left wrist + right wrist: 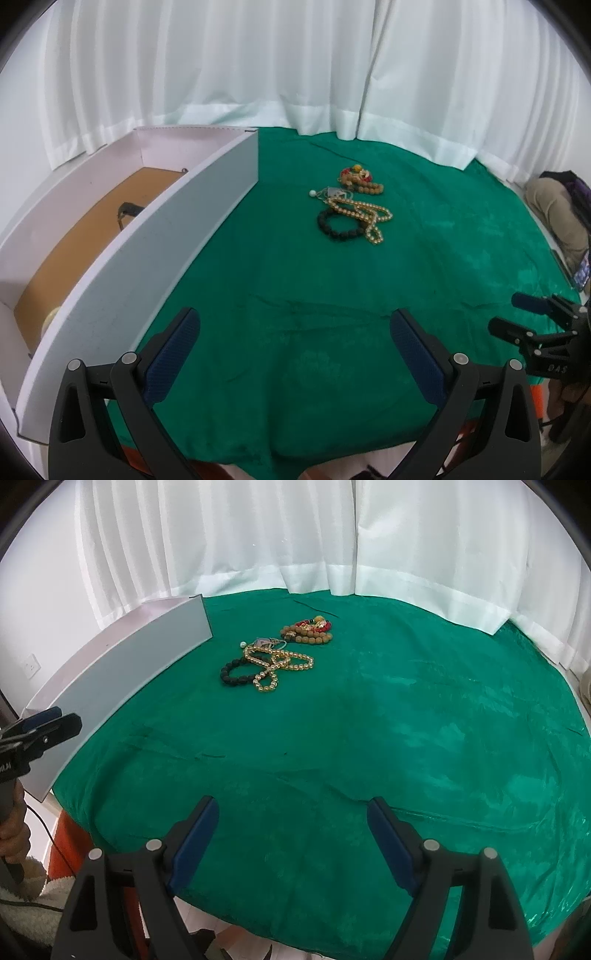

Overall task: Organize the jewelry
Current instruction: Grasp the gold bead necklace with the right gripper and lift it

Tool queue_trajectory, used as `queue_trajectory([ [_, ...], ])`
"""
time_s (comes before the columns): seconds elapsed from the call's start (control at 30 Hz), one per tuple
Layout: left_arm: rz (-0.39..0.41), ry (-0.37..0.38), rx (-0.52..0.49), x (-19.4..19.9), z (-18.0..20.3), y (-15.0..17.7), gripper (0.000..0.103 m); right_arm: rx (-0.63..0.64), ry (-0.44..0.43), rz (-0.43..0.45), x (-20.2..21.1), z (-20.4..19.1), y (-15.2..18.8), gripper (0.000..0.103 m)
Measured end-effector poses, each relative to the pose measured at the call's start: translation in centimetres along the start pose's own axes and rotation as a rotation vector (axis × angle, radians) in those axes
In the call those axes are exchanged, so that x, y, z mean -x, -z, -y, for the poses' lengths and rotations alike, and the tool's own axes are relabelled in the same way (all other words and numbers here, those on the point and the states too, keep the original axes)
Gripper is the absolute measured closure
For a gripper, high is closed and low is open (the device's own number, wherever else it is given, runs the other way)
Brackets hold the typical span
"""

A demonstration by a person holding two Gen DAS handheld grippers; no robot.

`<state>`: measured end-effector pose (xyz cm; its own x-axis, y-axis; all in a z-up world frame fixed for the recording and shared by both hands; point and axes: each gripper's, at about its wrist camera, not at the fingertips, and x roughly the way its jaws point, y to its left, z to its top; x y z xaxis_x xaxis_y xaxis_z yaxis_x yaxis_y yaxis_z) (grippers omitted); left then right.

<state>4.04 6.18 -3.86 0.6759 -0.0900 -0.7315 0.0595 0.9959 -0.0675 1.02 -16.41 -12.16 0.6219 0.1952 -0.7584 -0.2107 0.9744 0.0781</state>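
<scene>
Green velvet cloth (pixel 295 295) covers the table, and from the left wrist view most of the sorting looks undone. A white box (pixel 147 236) with a brown floor stands at the left; inside it a dark, clasp-like item (pixel 127 210) and a pale rounded piece (pixel 50 317) seem to lie already, though both are too small to name. Well apart from the box, toward the middle of the cloth, the jewelry sits in one heap: a black bead bracelet (pixel 330 225), a gold pearl necklace (pixel 365 216) draped over it, a brown bead strand with red pieces (pixel 360 181) behind, and a loose white pearl (pixel 313 192). The left gripper (pixel 295 350) hovers over bare cloth, jaws spread, nothing between them.

From the right wrist view the same heap appears: black bead bracelet (pixel 236 674), gold pearl necklace (pixel 280 662), brown bead strand (pixel 308 629). The right gripper (pixel 293 834) is also spread wide and empty, well short of the pile. Judging by this, nearly every piece has yet to go into the box.
</scene>
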Motion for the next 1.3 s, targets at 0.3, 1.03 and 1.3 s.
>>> queue_trajectory([
  [0.3, -0.013, -0.032, -0.008, -0.3, -0.3, -0.3, 0.0, -0.033, -0.059, -0.082, -2.6, 2.5, -4.1, 0.019],
  [1.03, -0.064, -0.072, 0.032, -1.2, -1.7, 0.6, 0.0, -0.024, -0.191, -0.316, -21.3, -2.1, -17.6, 0.065],
  [1.3, -0.087, -0.075, 0.031, -1.9, -1.5, 0.7, 0.0, -0.068, -0.249, -0.22, -17.3, -0.3, -17.5, 0.095],
])
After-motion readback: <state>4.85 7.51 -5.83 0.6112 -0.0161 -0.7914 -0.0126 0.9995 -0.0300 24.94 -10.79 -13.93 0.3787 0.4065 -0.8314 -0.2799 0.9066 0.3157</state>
